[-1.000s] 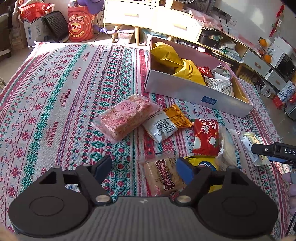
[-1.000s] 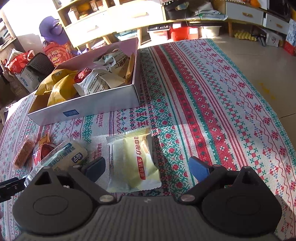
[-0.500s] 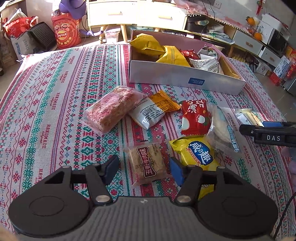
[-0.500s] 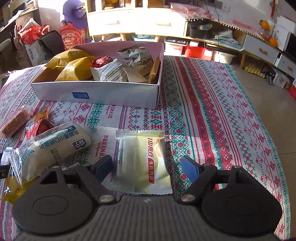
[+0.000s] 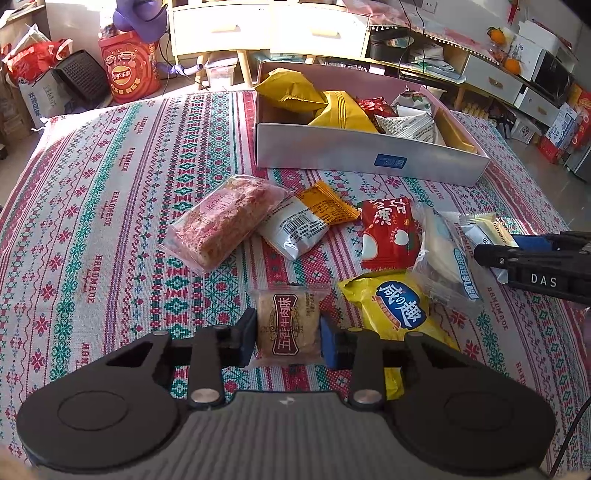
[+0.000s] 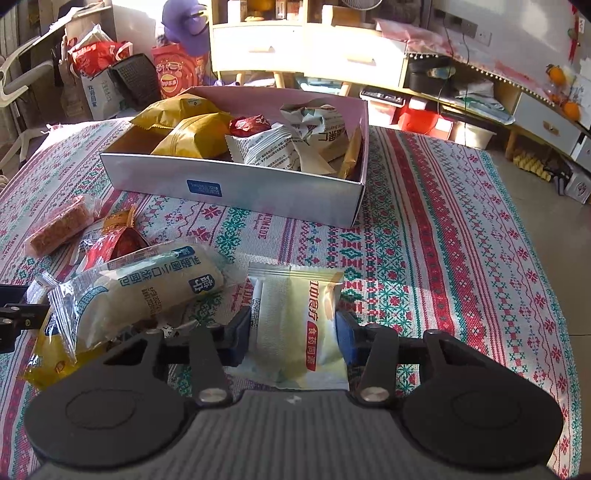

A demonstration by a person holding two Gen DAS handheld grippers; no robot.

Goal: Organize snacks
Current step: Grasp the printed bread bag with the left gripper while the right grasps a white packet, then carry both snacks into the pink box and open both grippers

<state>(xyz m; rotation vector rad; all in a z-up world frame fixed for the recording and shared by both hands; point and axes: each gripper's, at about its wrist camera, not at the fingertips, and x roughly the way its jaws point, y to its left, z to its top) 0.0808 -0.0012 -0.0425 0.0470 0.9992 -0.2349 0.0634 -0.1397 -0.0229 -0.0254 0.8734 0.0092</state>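
Note:
My left gripper (image 5: 289,338) is shut on a small clear beef-snack packet (image 5: 289,325) lying on the patterned cloth. My right gripper (image 6: 293,334) is shut on a pale yellow-white packet (image 6: 295,325); it also shows at the right of the left wrist view (image 5: 532,258). A silver box (image 5: 369,155) with a pink inside holds several yellow, red and white packets; it also shows in the right wrist view (image 6: 236,184). Loose snacks lie in front of it: a pink crispy bar (image 5: 221,225), an orange-white packet (image 5: 306,225), a red packet (image 5: 391,236), a yellow bag (image 5: 395,310) and a clear bread roll pack (image 6: 140,291).
The patterned cloth (image 5: 92,206) covers the whole work surface. Beyond its far edge stand white drawers (image 5: 266,33), a red chip bag (image 5: 129,74), a black basket (image 5: 83,77) and cluttered shelves (image 5: 517,66).
Both grippers have moved down and forward and closed: the left one on the beef-snack packet, the right one on the pale yellow-white packet. Both were open a second ago.

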